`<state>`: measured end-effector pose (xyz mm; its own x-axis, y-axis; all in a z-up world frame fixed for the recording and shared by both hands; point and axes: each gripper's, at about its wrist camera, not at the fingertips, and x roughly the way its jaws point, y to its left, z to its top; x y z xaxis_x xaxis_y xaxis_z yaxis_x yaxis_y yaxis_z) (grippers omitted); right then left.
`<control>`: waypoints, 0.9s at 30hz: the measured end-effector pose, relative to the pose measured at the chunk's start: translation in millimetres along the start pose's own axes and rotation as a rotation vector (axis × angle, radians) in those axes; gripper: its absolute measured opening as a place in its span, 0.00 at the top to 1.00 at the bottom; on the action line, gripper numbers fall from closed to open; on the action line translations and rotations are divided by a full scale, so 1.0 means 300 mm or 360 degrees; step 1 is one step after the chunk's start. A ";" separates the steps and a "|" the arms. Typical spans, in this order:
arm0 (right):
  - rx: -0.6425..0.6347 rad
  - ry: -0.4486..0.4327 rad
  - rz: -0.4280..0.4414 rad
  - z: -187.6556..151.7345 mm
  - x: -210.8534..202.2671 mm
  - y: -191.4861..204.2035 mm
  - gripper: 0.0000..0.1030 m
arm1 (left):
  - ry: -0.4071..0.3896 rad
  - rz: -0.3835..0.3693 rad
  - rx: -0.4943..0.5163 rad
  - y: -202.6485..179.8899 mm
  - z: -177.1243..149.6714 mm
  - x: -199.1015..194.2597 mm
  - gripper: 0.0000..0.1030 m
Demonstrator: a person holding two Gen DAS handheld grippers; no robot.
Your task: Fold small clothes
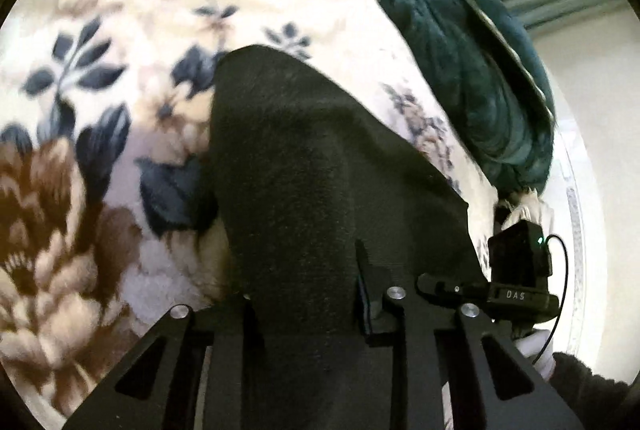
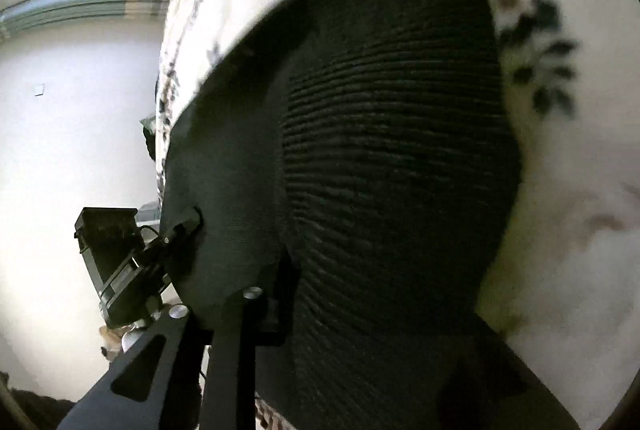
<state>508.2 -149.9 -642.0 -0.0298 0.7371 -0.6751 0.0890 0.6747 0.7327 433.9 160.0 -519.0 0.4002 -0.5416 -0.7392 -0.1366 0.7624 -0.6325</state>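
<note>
A small black garment (image 1: 304, 165) hangs from my left gripper (image 1: 308, 294), which is shut on its near edge, above a floral blanket (image 1: 120, 77). The right gripper (image 1: 512, 282) shows at the garment's right corner in the left wrist view. In the right wrist view the same garment (image 2: 384, 149), ribbed on one side, fills the middle. My right gripper (image 2: 304, 294) is shut on its edge; only one finger (image 2: 276, 294) shows, the other is hidden by cloth. The left gripper (image 2: 168, 246) pinches the garment's far corner there.
A dark green garment (image 1: 472, 69) lies bunched on the blanket at the right. A white wall (image 2: 80, 133) and a striped curtain (image 2: 80, 5) lie beyond the bed edge.
</note>
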 end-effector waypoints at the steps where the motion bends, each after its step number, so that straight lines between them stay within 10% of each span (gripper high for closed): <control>1: -0.0008 -0.0012 -0.0006 -0.004 -0.011 0.018 0.80 | 0.0001 0.0001 0.0012 -0.008 0.009 -0.008 0.79; 15: -0.0073 -0.0252 0.0081 0.354 0.009 0.408 0.80 | -0.0076 0.0017 0.0208 0.028 0.578 -0.181 0.79; 27: 0.0017 -0.0193 -0.0091 0.878 0.342 0.438 0.78 | 0.0116 0.0257 0.0256 0.300 1.027 0.131 0.68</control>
<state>779.2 4.4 -637.5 0.0856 0.6870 -0.7216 0.1010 0.7146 0.6923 716.6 316.5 -533.9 0.3177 -0.4277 -0.8463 -0.0453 0.8846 -0.4641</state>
